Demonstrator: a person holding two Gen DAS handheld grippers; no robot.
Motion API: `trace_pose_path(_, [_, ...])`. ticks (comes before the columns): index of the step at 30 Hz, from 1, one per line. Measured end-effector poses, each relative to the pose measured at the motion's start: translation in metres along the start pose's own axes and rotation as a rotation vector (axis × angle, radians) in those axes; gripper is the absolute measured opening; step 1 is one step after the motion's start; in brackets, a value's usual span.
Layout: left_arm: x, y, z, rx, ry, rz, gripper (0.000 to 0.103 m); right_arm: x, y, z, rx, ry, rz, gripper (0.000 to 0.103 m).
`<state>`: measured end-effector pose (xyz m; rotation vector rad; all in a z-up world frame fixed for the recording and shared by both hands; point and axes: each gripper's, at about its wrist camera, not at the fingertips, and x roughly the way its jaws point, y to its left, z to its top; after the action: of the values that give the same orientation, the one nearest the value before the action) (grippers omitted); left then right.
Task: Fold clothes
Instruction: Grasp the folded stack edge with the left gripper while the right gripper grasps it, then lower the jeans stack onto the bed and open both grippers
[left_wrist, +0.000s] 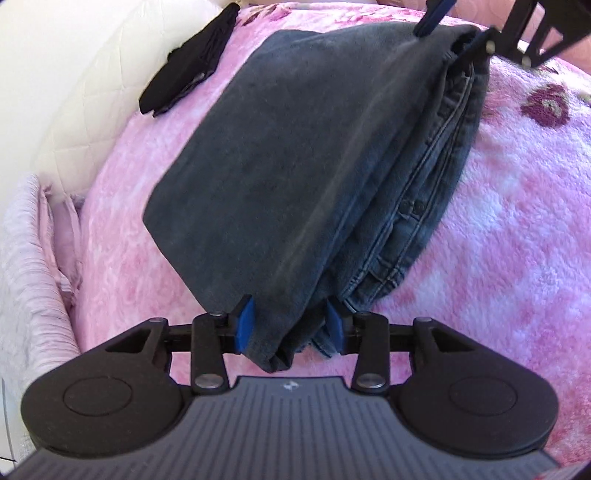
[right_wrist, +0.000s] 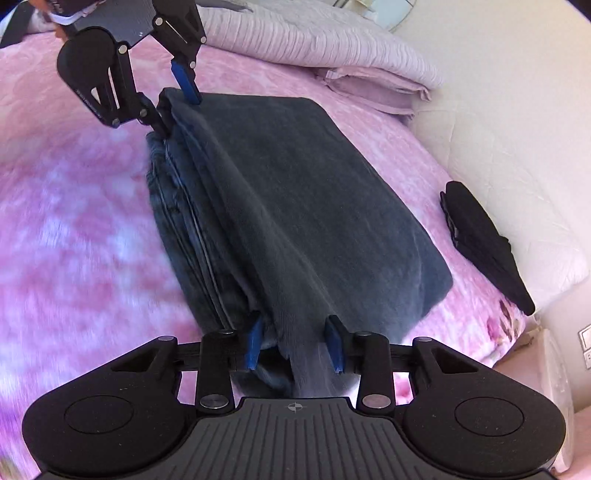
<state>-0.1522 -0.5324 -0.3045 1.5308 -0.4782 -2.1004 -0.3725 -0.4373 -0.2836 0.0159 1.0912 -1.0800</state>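
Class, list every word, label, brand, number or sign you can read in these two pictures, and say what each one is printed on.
No text can be read.
Left gripper: small white lettering on its side arm, too small and tilted to read.
Each gripper's ribbed body: a tiny white emblem, no letters.
Jeans, pink blanket, black garment: no label showing.

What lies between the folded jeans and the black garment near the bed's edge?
Only bare pink blanket between the jeans and the black garment; the right wrist view shows it best.

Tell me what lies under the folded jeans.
The folded jeans rest on the pink floral blanket, which shows all around them. The blanket beneath the denim is covered; anything else trapped there cannot be seen.
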Motion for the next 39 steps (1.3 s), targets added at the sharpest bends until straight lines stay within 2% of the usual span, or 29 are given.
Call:
trace_pose_path(1, [0.000,-0.002,-0.002,0.017,-0.002,-0.005,0.037,0.001,-0.004,-0.007,0.005,0.023,-0.004,0.022])
trace_pose_path(6, [0.003,-0.013,-0.007,0.075,0.001,-0.009,0.038,-0.010,-0.010,-0.014,-0.002,0.039,-0.006,0.022])
trace_pose_path(9, [0.005,-0.011,-0.006,0.027,0.009,-0.044,0.038,-0.007,-0.019,-0.012,0.028,0.071,0.018,0.023])
trace_pose_path(11, [0.004,-0.011,-0.002,-0.002,0.014,-0.072,0.042,-0.004,-0.020,-0.013,0.021,0.097,0.021,0.023])
trace_pose_path(17, [-0.006,-0.004,0.007,-0.044,0.004,-0.144,0.042,-0.013,-0.044,-0.018,0.105,0.142,0.009,0.023])
trace_pose_path(20, [0.000,-0.013,0.004,-0.013,0.002,-0.105,0.042,-0.006,-0.048,-0.023,0.108,0.163,0.033,0.023])
trace_pose_path(22, [0.005,-0.010,0.003,-0.032,0.008,-0.101,0.043,-0.006,-0.047,-0.021,0.084,0.168,0.048,0.024])
trace_pose_path(26, [0.000,0.006,0.006,-0.096,0.035,-0.134,0.043,-0.027,-0.060,-0.017,0.140,0.139,0.084,0.024])
trace_pose_path(27, [-0.002,0.011,0.007,-0.112,0.044,-0.144,0.043,-0.033,-0.063,-0.014,0.149,0.153,0.101,0.029])
trace_pose_path(29, [-0.013,0.023,0.005,-0.180,0.056,-0.167,0.040,-0.049,-0.068,-0.012,0.170,0.168,0.117,0.030])
trace_pose_path(34, [-0.049,0.066,0.013,-0.381,0.014,-0.143,0.039,-0.079,-0.100,-0.004,0.273,0.118,0.118,0.030])
trace_pose_path(37, [-0.061,0.092,0.026,-0.476,-0.011,-0.097,0.039,-0.054,-0.140,0.004,0.367,0.082,0.137,0.030])
trace_pose_path(39, [-0.051,0.109,0.040,-0.515,-0.020,-0.080,0.039,-0.029,-0.169,0.010,0.436,0.061,0.159,0.030])
